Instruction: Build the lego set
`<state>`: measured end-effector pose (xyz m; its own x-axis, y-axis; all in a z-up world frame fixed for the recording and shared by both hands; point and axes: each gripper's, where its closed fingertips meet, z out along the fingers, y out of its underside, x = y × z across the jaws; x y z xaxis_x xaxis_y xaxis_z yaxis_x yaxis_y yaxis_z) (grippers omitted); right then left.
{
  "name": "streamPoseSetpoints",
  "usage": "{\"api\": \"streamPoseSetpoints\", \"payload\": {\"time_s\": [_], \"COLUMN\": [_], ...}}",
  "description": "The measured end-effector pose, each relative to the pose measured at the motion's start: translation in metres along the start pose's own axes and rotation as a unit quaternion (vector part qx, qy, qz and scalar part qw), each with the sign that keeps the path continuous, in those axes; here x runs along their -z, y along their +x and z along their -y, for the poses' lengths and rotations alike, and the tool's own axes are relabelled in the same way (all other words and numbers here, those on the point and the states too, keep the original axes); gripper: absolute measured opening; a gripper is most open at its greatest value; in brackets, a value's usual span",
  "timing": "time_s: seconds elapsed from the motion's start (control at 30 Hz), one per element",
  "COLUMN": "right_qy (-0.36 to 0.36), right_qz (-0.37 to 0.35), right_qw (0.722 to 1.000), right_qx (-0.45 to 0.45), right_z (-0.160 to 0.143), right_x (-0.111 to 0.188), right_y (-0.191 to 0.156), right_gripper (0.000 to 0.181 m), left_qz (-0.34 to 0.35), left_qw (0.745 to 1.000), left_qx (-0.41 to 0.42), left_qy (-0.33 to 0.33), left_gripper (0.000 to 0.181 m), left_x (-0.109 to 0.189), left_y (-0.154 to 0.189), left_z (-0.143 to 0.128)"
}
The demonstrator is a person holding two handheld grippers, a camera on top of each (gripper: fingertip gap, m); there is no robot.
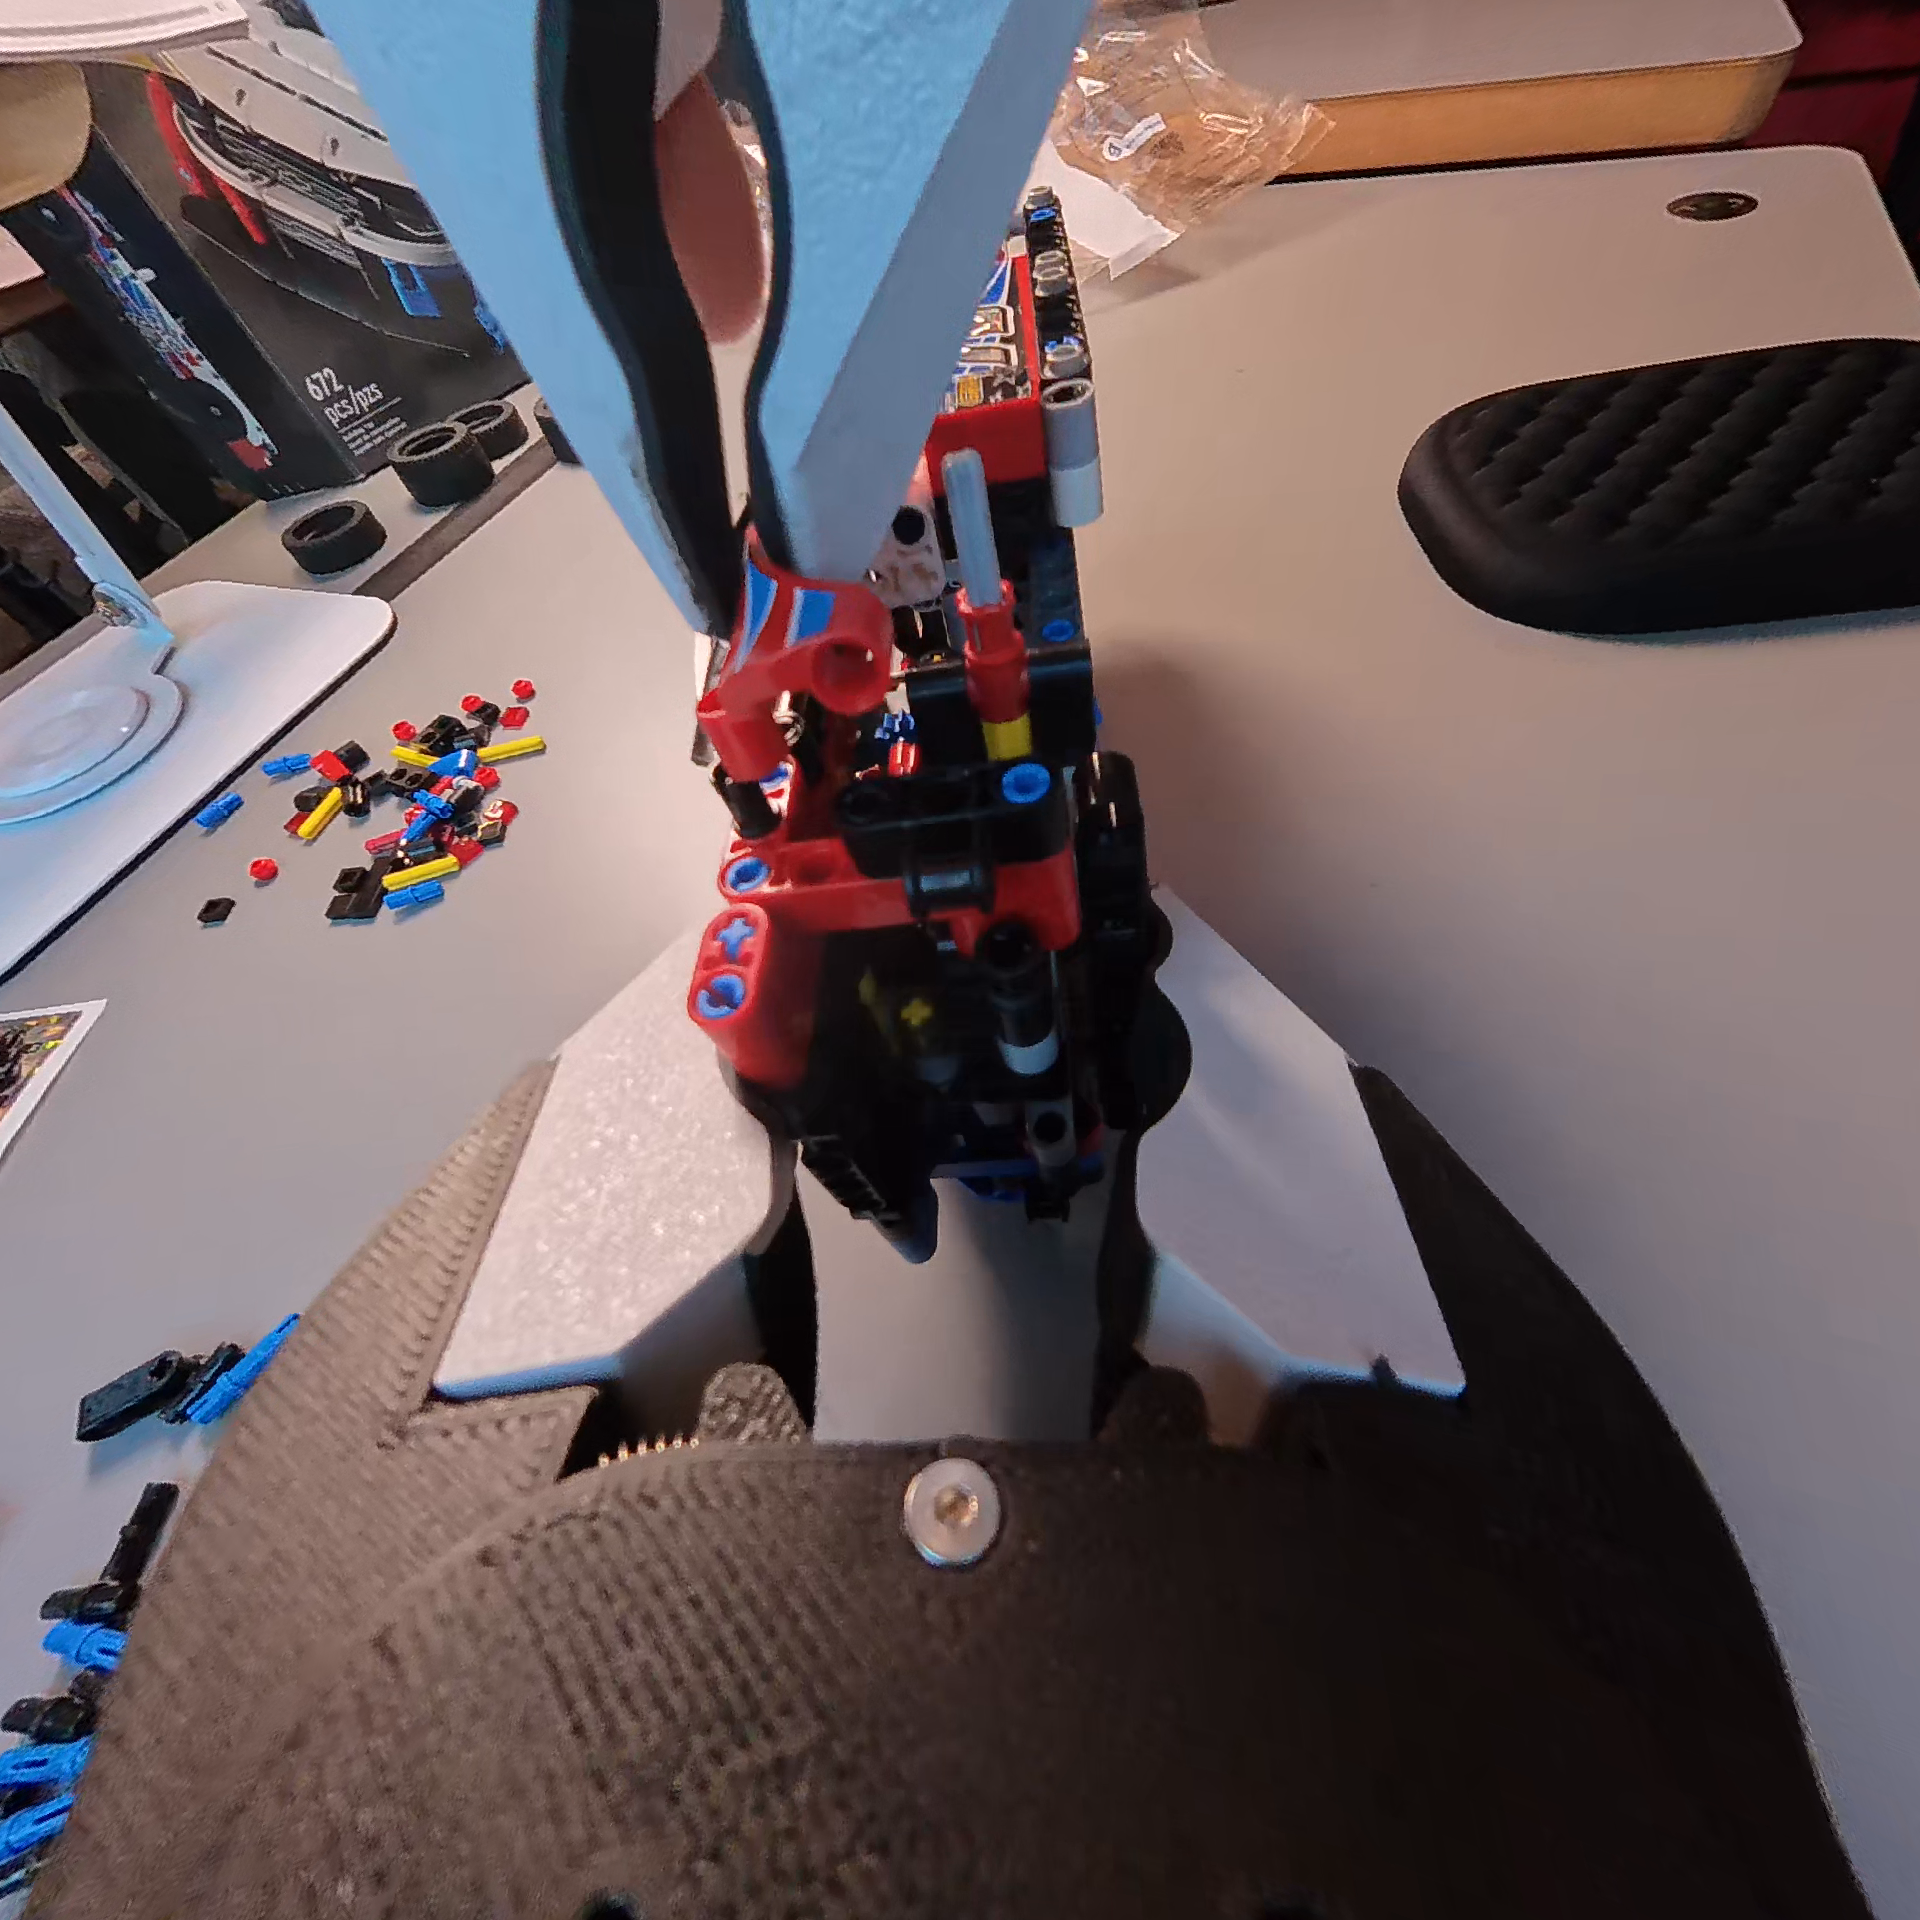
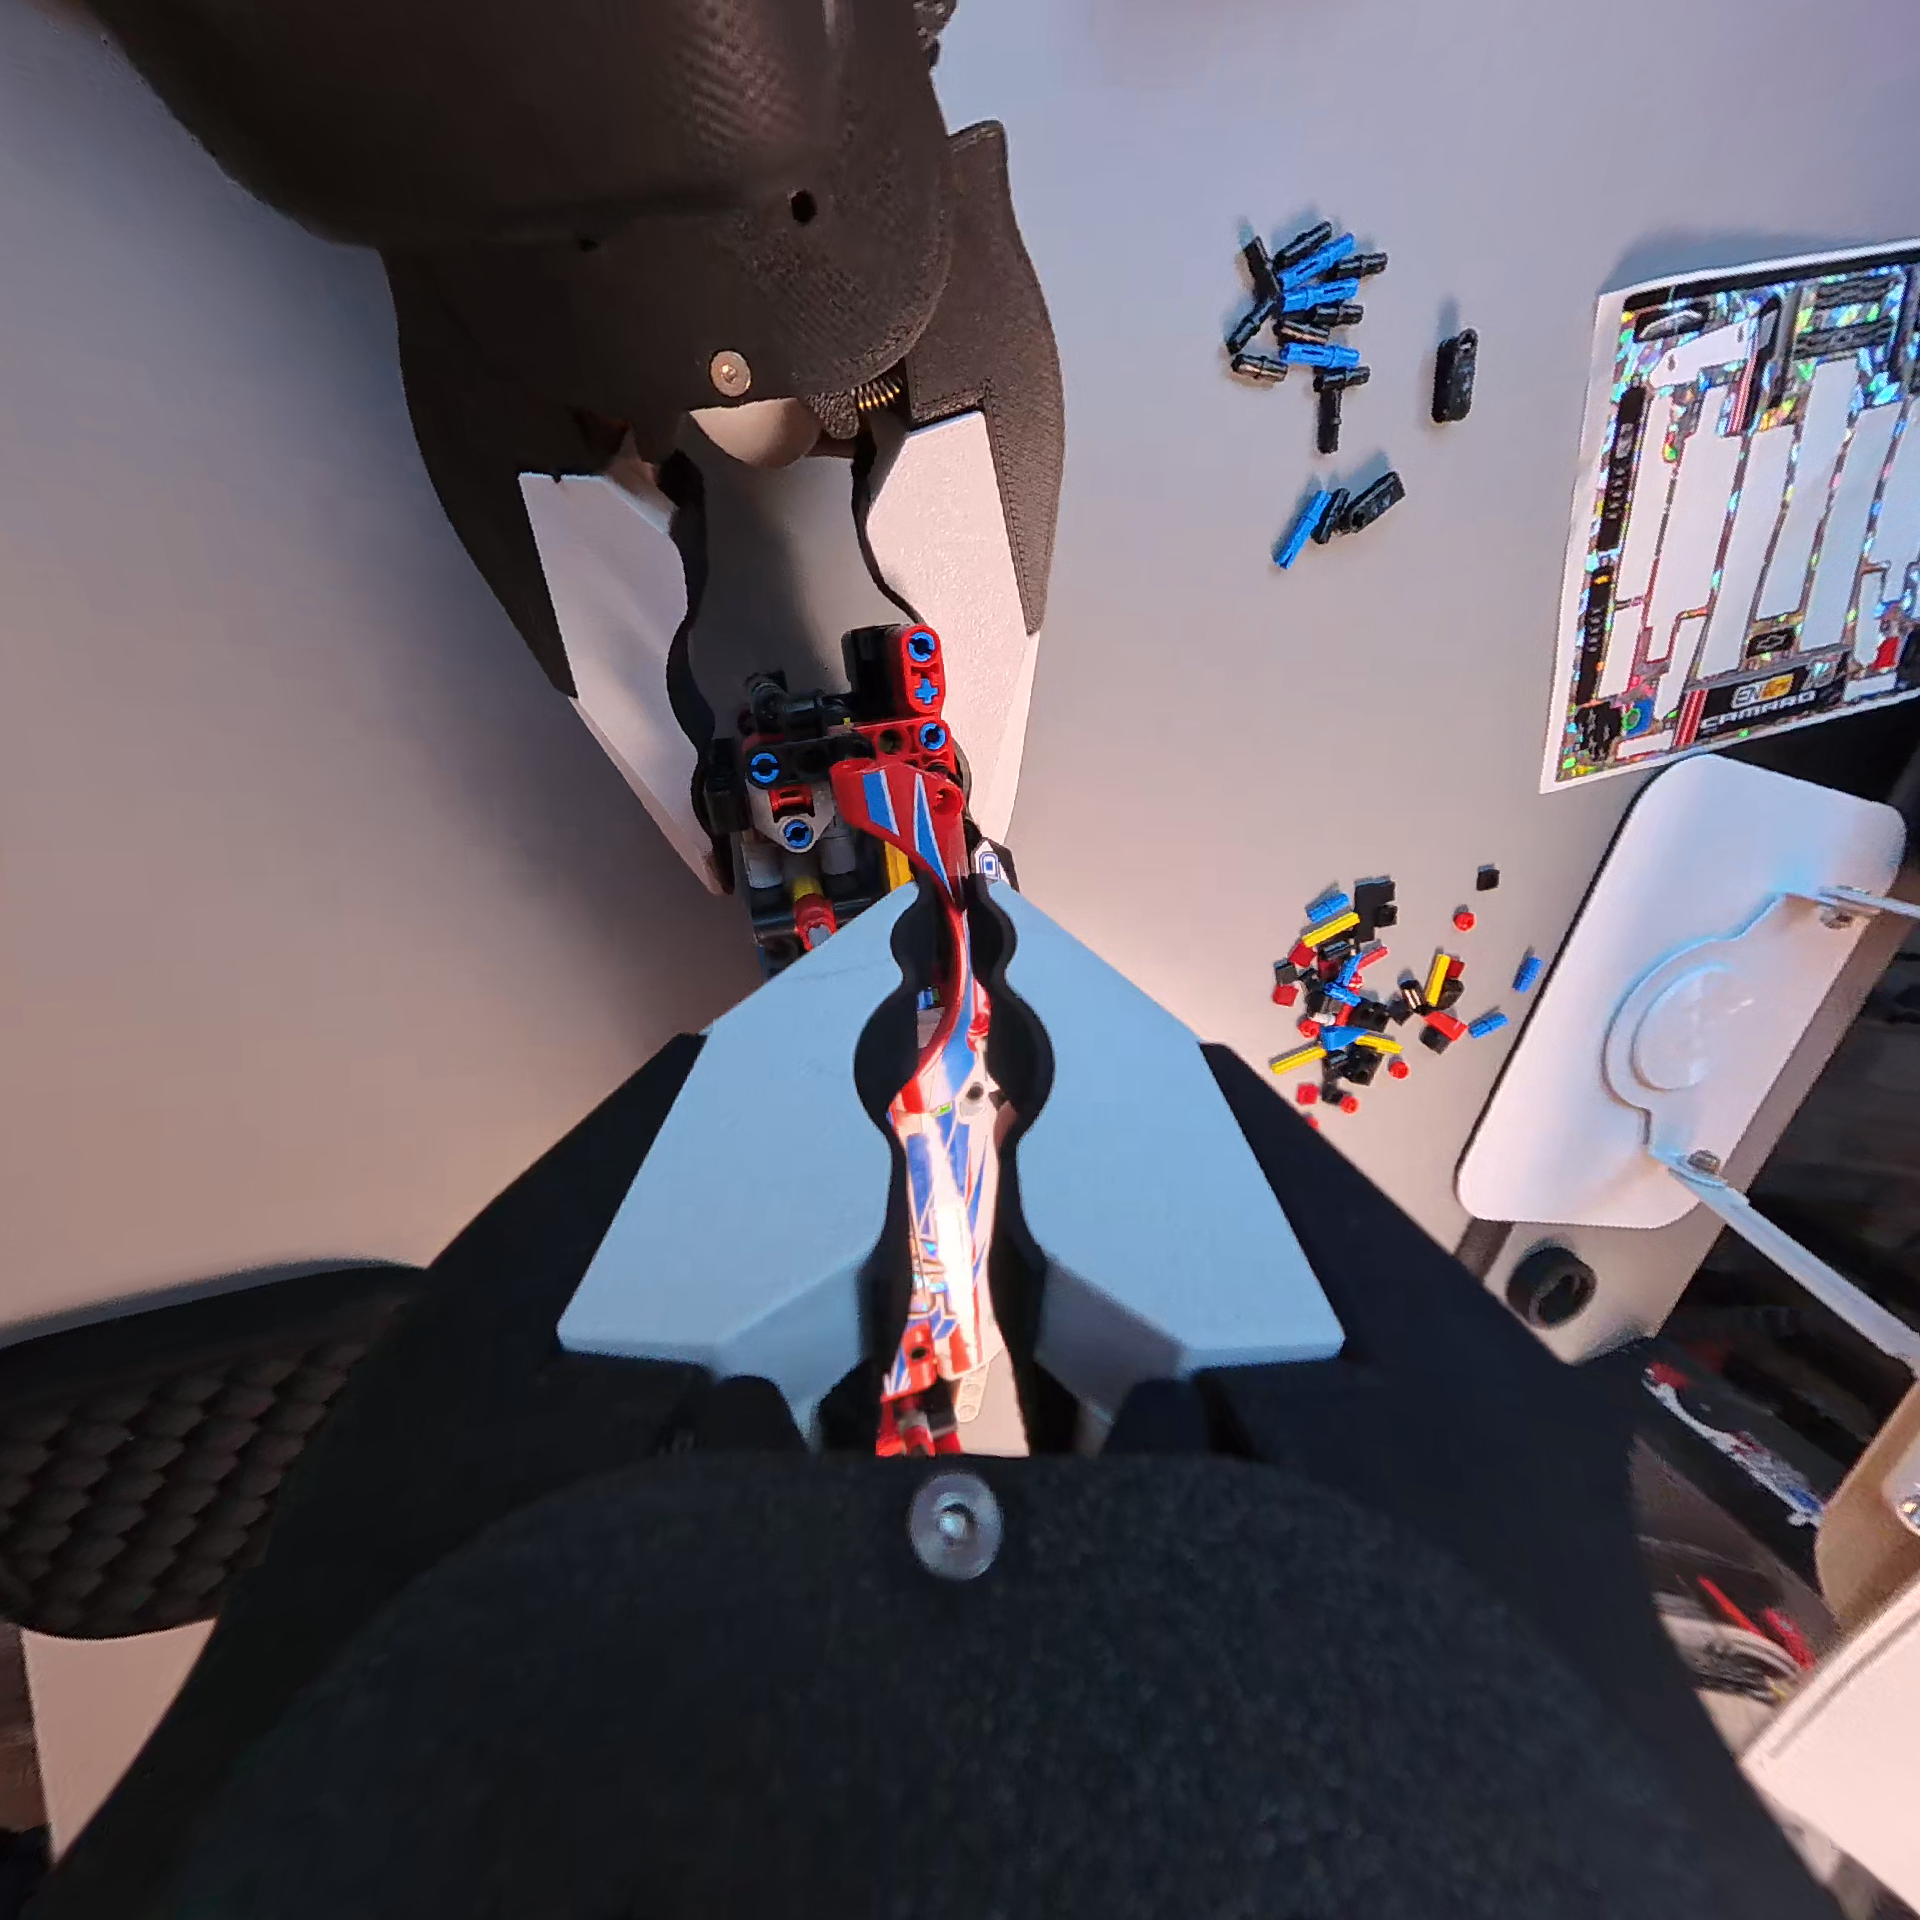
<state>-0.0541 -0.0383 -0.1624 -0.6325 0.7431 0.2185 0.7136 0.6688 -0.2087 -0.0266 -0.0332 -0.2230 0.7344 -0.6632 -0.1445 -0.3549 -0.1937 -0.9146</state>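
Model: we hold the half-built lego car off the white desk between both tools; it is a red and black frame of beams and pins, standing on end in the left wrist view.
Left gripper: our left gripper is clamped on the black lower end of the frame, one finger on each side.
Right gripper: our right gripper is closed on a curved red panel with blue and white stripes, at the frame's upper edge.
Handling: we judge the build light and stiff along its beams, but weak at the push-fit joints, so a twist could pop a pin or panel loose; the smooth panel may also slip.
Where to hold: the solid beam frame looks the safest grip, not the thin panel or the protruding grey axle.
Loose parts: small red, yellow, blue and black pieces lie near, blue and black pins farther off, beside a sticker sheet.
Also on desk: tyres by the set's box.
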Motion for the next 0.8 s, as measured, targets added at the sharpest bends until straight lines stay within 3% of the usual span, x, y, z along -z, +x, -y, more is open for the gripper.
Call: {"api": "streamPoseSetpoints", "payload": {"time_s": [0.03,0.1,0.2,0.8], "right_qy": [0.001,-0.001,-0.02,-0.014], "right_qz": [-0.013,-0.008,-0.029,-0.007], "right_qw": [1.0,0.999,0.999,0.999], "right_qx": [-0.016,-0.033,0.029,0.029], "right_z": [0.0002,-0.0007,-0.0004,-0.0013], "right_x": [-0.0004,-0.0027,-0.0017,-0.0003], "right_y": [0.0043,0.004,0.0008,0.0016], "right_gripper": [0.002,0.002,0.002,0.002], "left_qz": [0.0,0.002,0.002,-0.019], "left_qw": [1.0,1.0,1.0,1.0], "left_qx": [-0.001,-0.009,-0.013,0.002], "left_qy": [0.0,-0.001,-0.002,0.008], "left_gripper": [0.065,0.064,0.065,0.065], "left_x": [-0.0001,-0.0006,-0.0002,0.0003], "left_y": [0.0,0.0017,0.0028,0.0027], "left_z": [0.0001,0.0008,0.0009,0.0004]}}
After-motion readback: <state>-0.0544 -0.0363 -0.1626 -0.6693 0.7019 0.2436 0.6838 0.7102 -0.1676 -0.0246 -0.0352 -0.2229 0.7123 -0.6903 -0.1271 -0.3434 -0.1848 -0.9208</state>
